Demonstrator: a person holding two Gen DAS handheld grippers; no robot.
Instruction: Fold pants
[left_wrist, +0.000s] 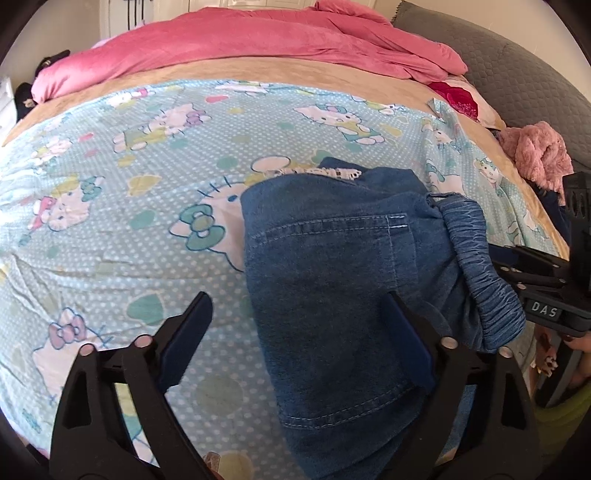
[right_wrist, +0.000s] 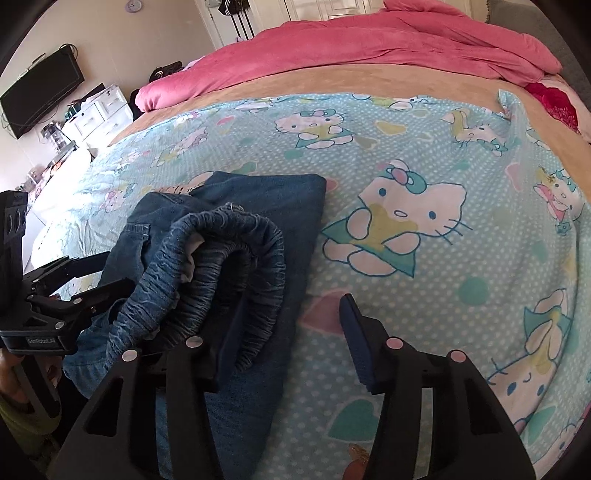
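Note:
The blue denim pants (left_wrist: 332, 266) lie bunched and partly folded on the blue cartoon-cat sheet (left_wrist: 122, 192). Their ruched elastic waistband (left_wrist: 484, 273) lies at the right in the left wrist view and loops up in the right wrist view (right_wrist: 221, 266). My left gripper (left_wrist: 299, 332) is open, its right finger over the denim, its left finger over the sheet. My right gripper (right_wrist: 291, 332) is open, its left finger beside the waistband, its right finger over bare sheet. Each gripper shows at the edge of the other's view.
A pink duvet (left_wrist: 258, 40) is piled along the far side of the bed. A grey headboard (left_wrist: 535, 74) and a pink fluffy garment (left_wrist: 535, 155) are at the right. A wall TV (right_wrist: 40, 92) and white drawers (right_wrist: 96, 114) stand off the bed's left.

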